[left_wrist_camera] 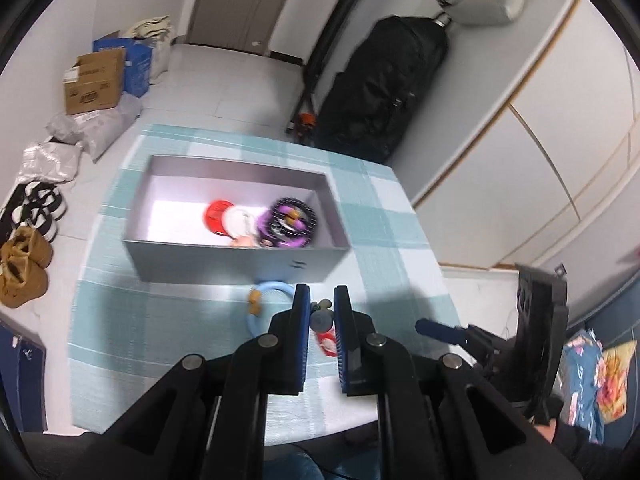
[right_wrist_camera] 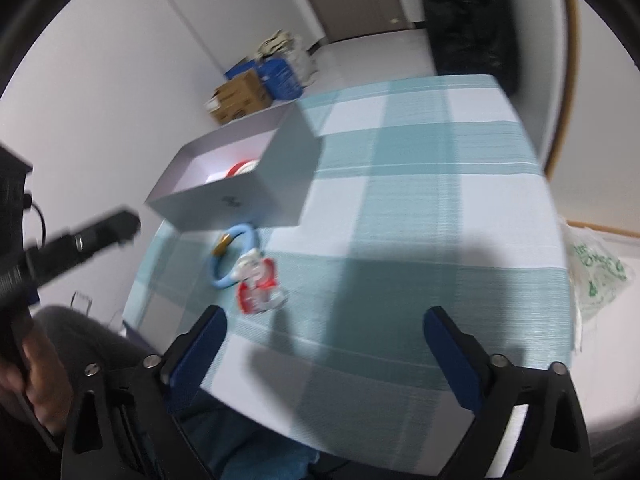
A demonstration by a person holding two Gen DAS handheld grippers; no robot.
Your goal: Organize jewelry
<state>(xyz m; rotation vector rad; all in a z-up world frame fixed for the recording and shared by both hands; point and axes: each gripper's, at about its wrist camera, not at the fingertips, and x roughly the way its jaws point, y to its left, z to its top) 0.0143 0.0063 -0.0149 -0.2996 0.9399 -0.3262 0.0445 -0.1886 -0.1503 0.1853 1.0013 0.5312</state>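
Observation:
A grey open box (left_wrist_camera: 236, 264) stands on the checked tablecloth; inside lie a red ring (left_wrist_camera: 214, 216), a white ring (left_wrist_camera: 238, 220) and a purple-and-black bracelet (left_wrist_camera: 290, 222). In front of the box lie a light blue bracelet (left_wrist_camera: 266, 298) and a red-and-white piece (left_wrist_camera: 326, 342). My left gripper (left_wrist_camera: 321, 300) hangs above the table with its jaws nearly closed; a small grey object (left_wrist_camera: 320, 318) shows in the narrow gap, grip unclear. My right gripper (right_wrist_camera: 326, 320) is open and empty over the table's near edge. The box (right_wrist_camera: 240, 200), blue bracelet (right_wrist_camera: 236, 256) and red-and-white piece (right_wrist_camera: 258, 286) show in the right wrist view.
The table (left_wrist_camera: 392, 216) is small, with floor around it. A black bag (left_wrist_camera: 384, 88) leans on the far wall. Cardboard boxes (left_wrist_camera: 94, 80), bags and shoes (left_wrist_camera: 24, 268) lie on the floor at left. A plastic bag (right_wrist_camera: 596, 276) is right of the table.

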